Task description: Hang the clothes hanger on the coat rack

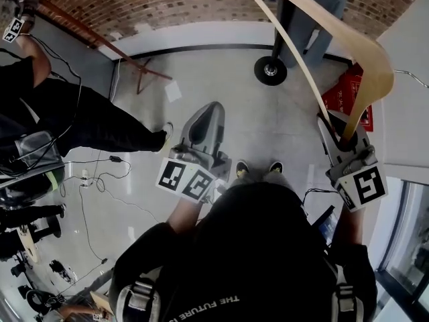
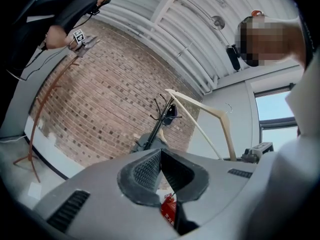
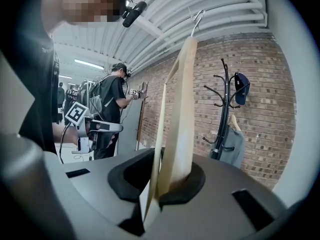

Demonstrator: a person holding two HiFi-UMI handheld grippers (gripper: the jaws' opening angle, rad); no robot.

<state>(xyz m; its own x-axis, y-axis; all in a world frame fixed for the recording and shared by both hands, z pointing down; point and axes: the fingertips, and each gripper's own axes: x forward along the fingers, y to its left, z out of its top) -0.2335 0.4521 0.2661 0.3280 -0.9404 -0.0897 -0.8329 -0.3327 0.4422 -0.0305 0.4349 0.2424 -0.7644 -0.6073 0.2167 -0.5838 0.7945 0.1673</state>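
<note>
Right gripper view: my right gripper (image 3: 159, 186) is clenching one end of the wooden clothes hanger (image 3: 182, 99), at the corner where its broad arm and thin bar are meeting. The hanger is standing up out of the jaws, its wire hook (image 3: 198, 18) at the top. The coat rack (image 3: 223, 109) is standing far right against the brick wall (image 3: 270, 84), well apart from the hanger. A dark cap (image 3: 241, 86) and a grey garment (image 3: 231, 144) are hanging on it.

Progress, as I am judging it: the hanger is in hand and raised, and the hook is not yet on any peg. Closing in on the rack, lifting the hook over a free peg and letting go are what I am counting as left.

Left gripper view is showing my left gripper (image 2: 161, 171) clenched, pad tips meeting, nothing between them. It is sitting idle.

Head view is adding the rack's round base (image 1: 270, 70) on the floor (image 1: 221, 79) ahead of me, which neither gripper view is showing. Only the right gripper view is catching the hook and pegs together.
</note>
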